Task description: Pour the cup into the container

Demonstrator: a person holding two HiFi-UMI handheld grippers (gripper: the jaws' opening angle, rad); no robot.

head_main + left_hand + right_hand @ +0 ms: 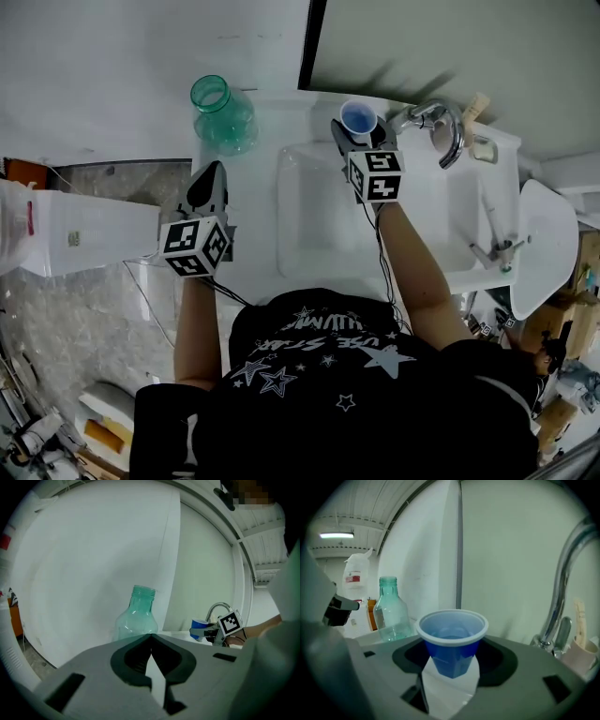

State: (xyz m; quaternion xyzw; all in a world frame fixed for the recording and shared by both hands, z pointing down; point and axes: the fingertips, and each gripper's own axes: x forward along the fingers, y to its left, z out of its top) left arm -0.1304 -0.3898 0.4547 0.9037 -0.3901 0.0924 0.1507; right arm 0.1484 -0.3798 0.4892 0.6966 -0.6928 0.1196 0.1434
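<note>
A blue plastic cup (358, 119) with clear liquid in it stands upright at the back rim of the sink, and my right gripper (359, 137) is shut on it. In the right gripper view the cup (452, 641) sits between the two jaws, pressed from both sides. The container is a teal glass bottle (223, 114) with an open neck, standing left of the cup on the white counter. It also shows as the bottle (137, 618) ahead in the left gripper view and the bottle (389, 609) at left in the right gripper view. My left gripper (207, 184) hovers in front of the bottle, shut and empty.
A chrome faucet (439, 127) curves over the white sink basin (314, 216) just right of the cup. A beige holder (581, 653) stands beside the faucet. A white plastic jug (66, 234) sits at the far left. A wall rises right behind the counter.
</note>
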